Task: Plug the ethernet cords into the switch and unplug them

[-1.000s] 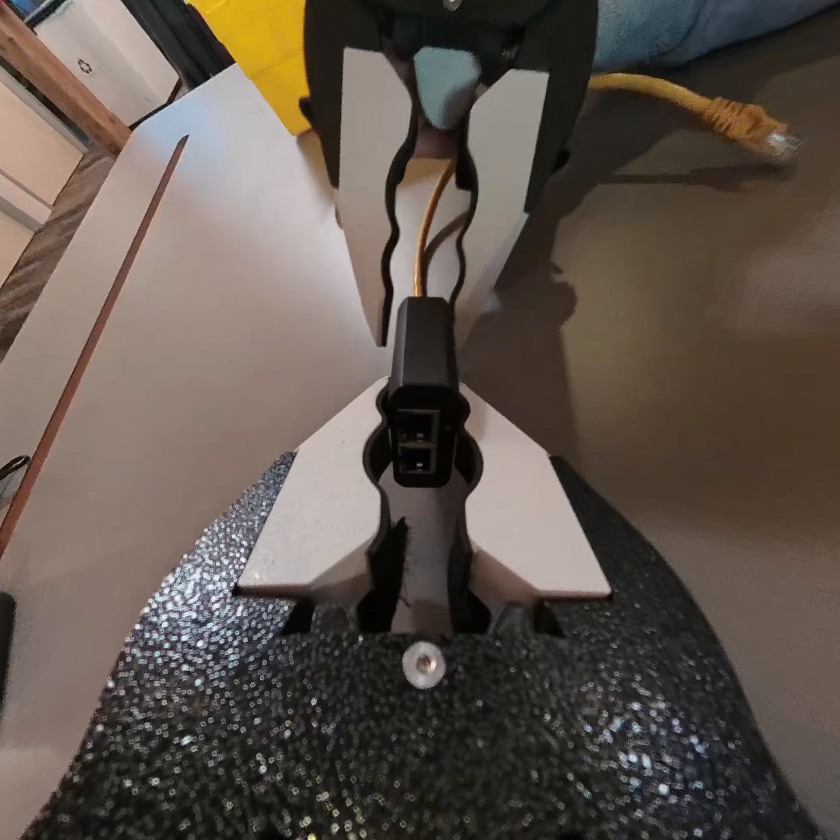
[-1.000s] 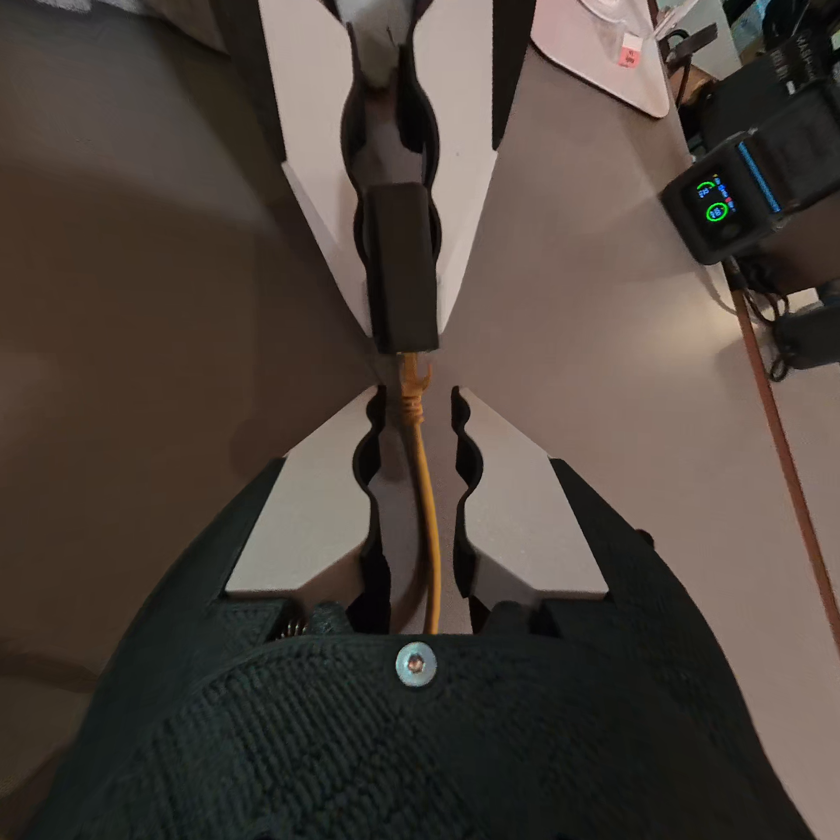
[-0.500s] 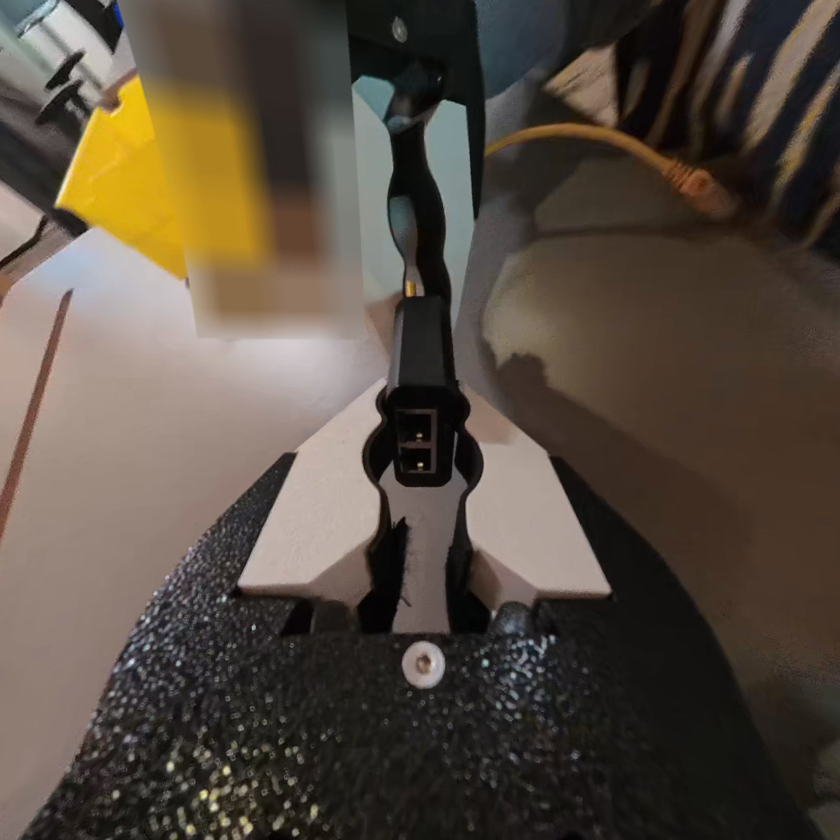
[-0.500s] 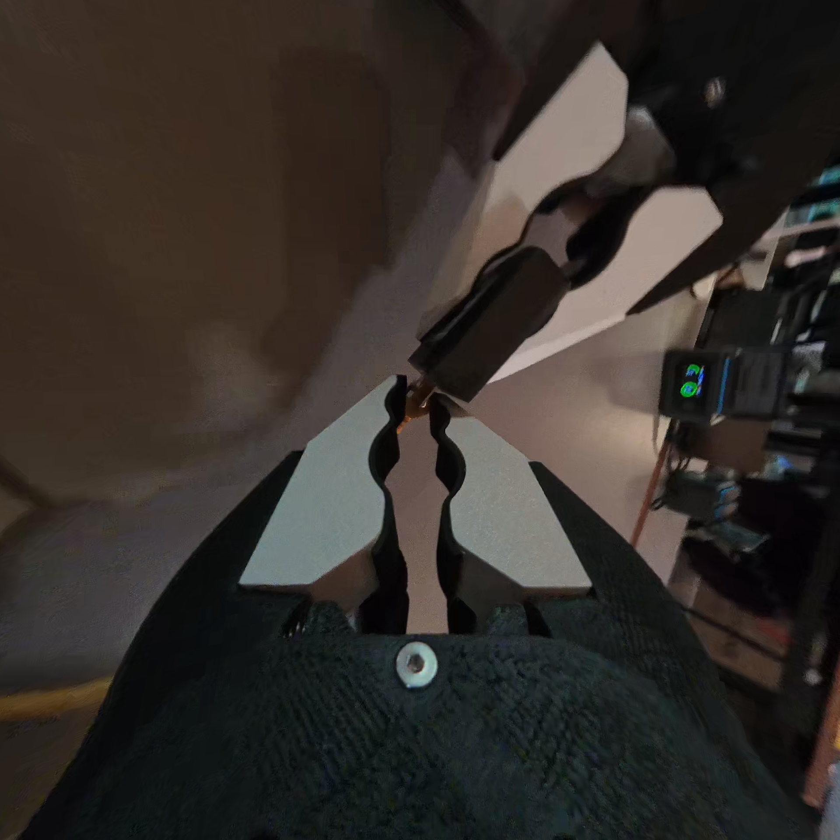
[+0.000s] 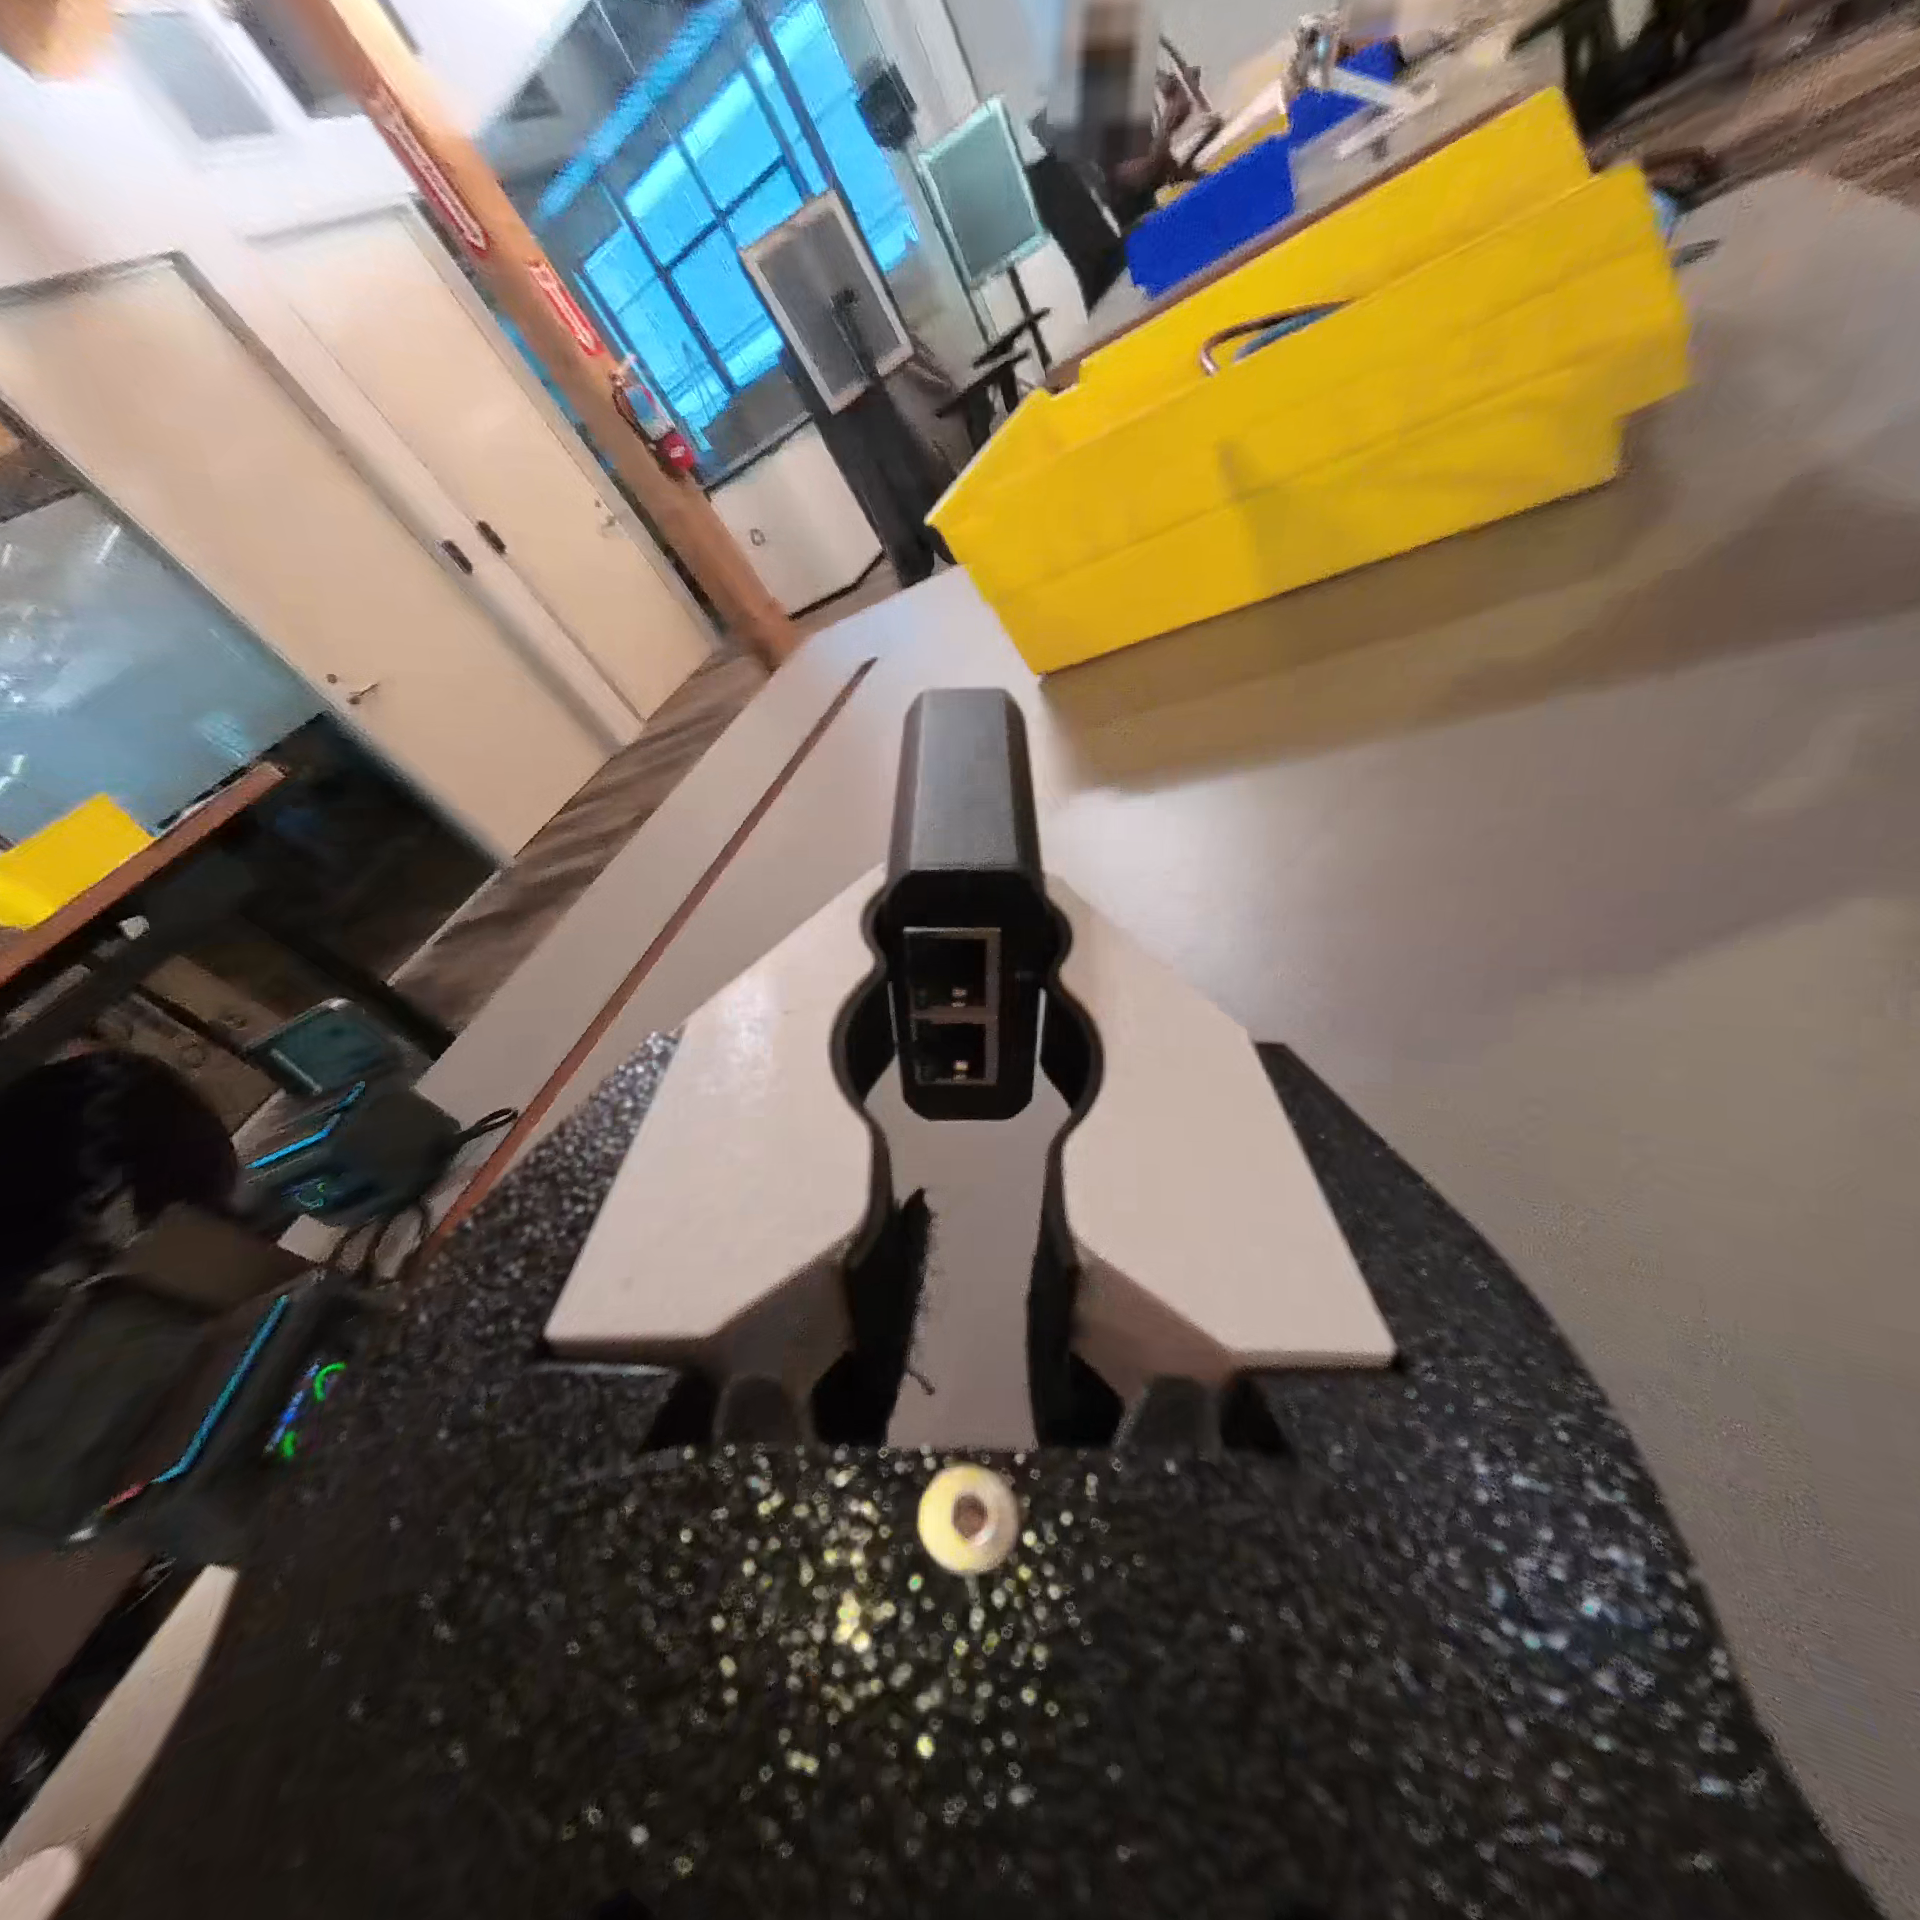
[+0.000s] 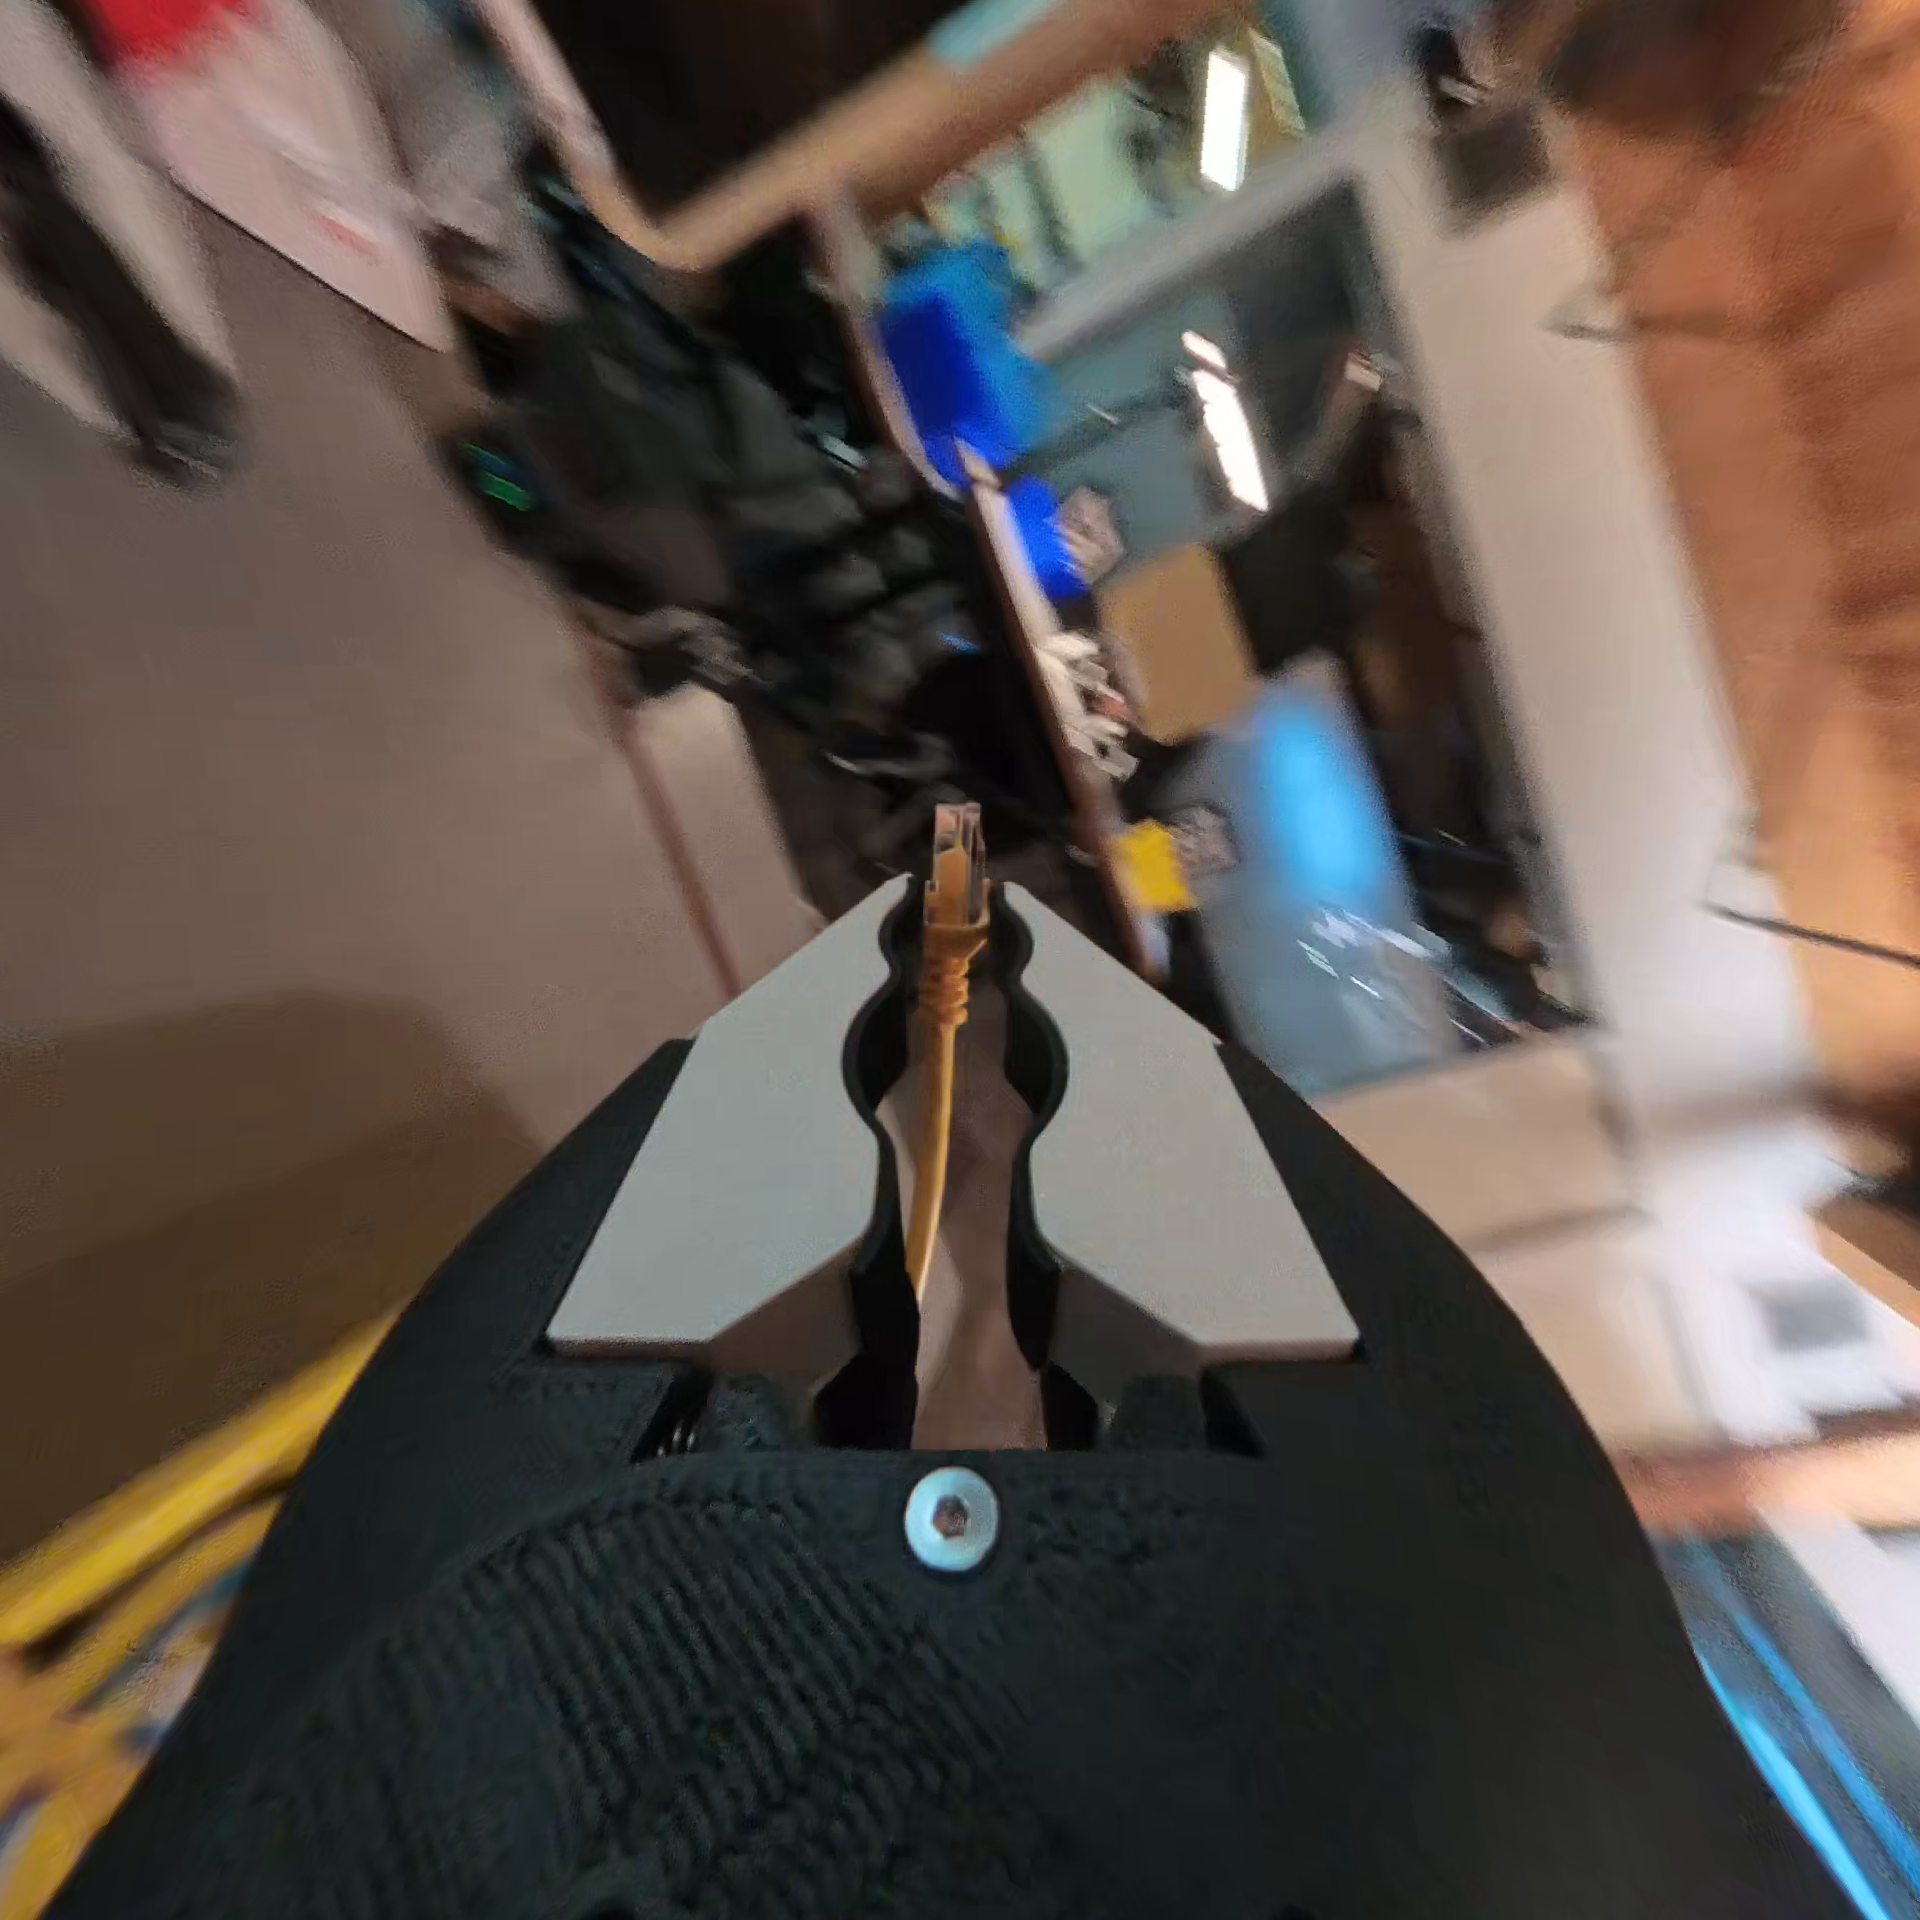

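My left gripper (image 5: 961, 920) is shut on a small black switch (image 5: 961, 821). It holds the switch above the grey table (image 5: 1507, 935). The two ports facing the camera are empty, and no cord shows at its far end. My right gripper (image 6: 954, 896) is shut on the orange ethernet cord (image 6: 940, 1049) just behind its plug (image 6: 954, 847). The plug sticks out past the fingertips, free in the air. The cord runs back between the fingers. Neither gripper shows in the other's view. The right wrist view is blurred.
Yellow bins (image 5: 1351, 416) stand on the table at the far right in the left wrist view. Black devices with lit screens (image 5: 260, 1382) sit off the table's left edge. In the right wrist view, dark gear (image 6: 748, 540) and cardboard boxes (image 6: 1475, 1143) lie beyond the table edge.
The orange cord's plug has come out of the switch. Both grippers have swung apart and lifted, each still holding its part. The right gripper closed on the cord during this time.
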Demonstrator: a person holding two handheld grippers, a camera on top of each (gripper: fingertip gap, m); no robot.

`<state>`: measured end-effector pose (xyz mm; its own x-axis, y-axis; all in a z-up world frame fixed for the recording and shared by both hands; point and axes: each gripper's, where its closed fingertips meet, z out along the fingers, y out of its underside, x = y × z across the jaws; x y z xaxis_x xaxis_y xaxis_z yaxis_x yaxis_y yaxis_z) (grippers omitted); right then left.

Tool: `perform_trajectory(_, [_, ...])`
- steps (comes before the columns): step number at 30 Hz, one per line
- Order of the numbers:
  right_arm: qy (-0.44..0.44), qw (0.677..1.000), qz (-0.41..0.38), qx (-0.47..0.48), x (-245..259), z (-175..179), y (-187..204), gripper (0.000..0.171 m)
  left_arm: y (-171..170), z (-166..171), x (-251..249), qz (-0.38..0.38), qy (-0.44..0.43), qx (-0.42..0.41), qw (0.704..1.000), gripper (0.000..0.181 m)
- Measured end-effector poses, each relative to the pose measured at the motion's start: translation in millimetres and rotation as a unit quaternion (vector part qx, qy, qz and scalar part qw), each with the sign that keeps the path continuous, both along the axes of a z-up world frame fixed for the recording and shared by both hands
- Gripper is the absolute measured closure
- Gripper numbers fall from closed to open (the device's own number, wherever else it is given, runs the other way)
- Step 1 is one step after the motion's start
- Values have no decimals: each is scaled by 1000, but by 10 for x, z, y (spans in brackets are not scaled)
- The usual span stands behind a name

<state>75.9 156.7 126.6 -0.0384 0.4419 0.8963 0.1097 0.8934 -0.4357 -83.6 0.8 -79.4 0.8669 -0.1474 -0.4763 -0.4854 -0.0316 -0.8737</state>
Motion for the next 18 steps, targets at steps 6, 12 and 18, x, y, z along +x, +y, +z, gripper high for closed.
perform_trajectory(6, [201, 963, -159, 84, 514, 142, 1037, 161, -16, 129, -152, 66, -33, 39, 997, 160])
perform_trajectory(12, [186, 958, -215, 40, 459, -763, 1475, 160, 34, 93, -50, 80, -20, 52, 995, 160])
perform_trajectory(18, [-52, 964, -209, -155, 570, -1641, 1496, 160, 54, 30, -105, 96, -4, 59, 994, 160])
